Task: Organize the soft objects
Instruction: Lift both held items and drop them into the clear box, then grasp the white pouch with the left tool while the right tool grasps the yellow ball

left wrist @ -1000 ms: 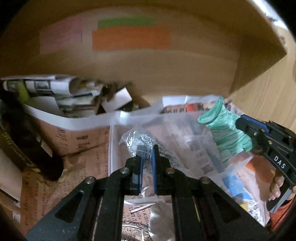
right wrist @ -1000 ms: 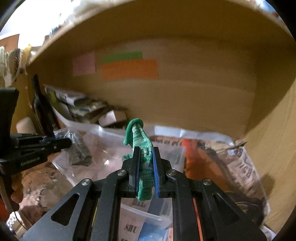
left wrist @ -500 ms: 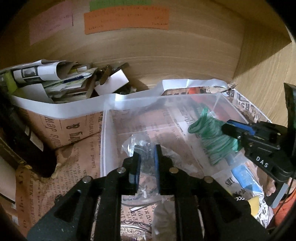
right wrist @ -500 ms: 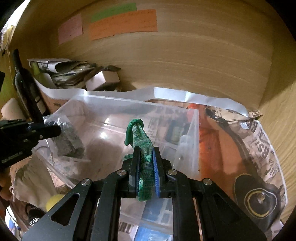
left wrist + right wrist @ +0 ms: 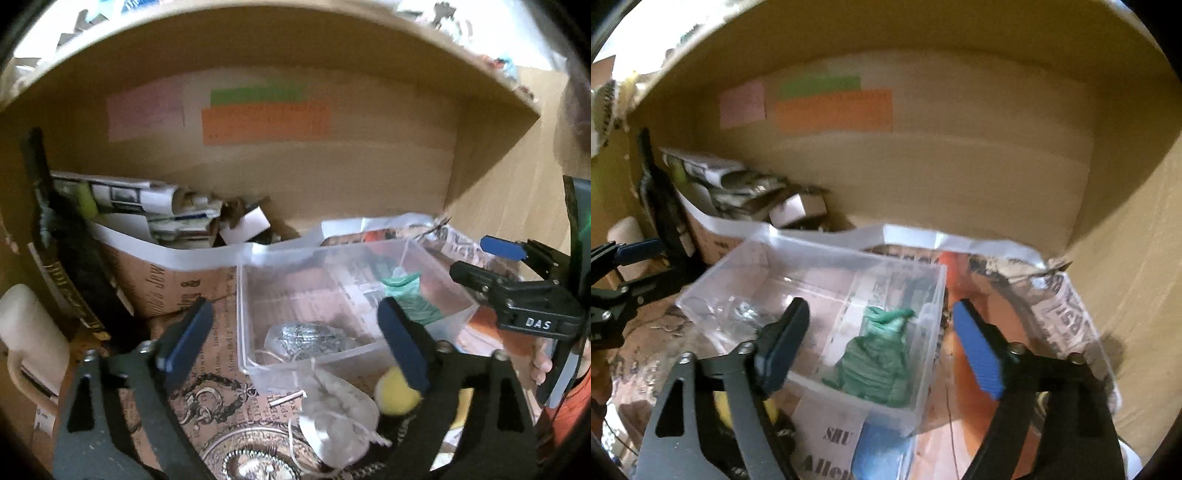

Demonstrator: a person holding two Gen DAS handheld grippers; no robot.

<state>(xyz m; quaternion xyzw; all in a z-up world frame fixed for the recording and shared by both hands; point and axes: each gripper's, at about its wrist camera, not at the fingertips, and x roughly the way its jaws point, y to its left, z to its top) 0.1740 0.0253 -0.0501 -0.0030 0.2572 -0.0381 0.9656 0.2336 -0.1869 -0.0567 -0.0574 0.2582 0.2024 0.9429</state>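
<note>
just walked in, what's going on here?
A person with two handheld grippers is sorting soft items into a clear plastic bin on a shelf. Both the left gripper and right gripper are open and empty. A green knit piece and a bagged grey item lie inside the bin. A yellow ball sits outside.

notes (image 5: 264, 120) on the back wall motion-blurred, text unreadable. yellow ball (image 5: 397, 397) half hidden behind the left gripper's finger. green cloth (image 5: 410, 299) partly blocked by the same finger. right gripper (image 5: 480, 264) body cut off at frame edge.
</note>
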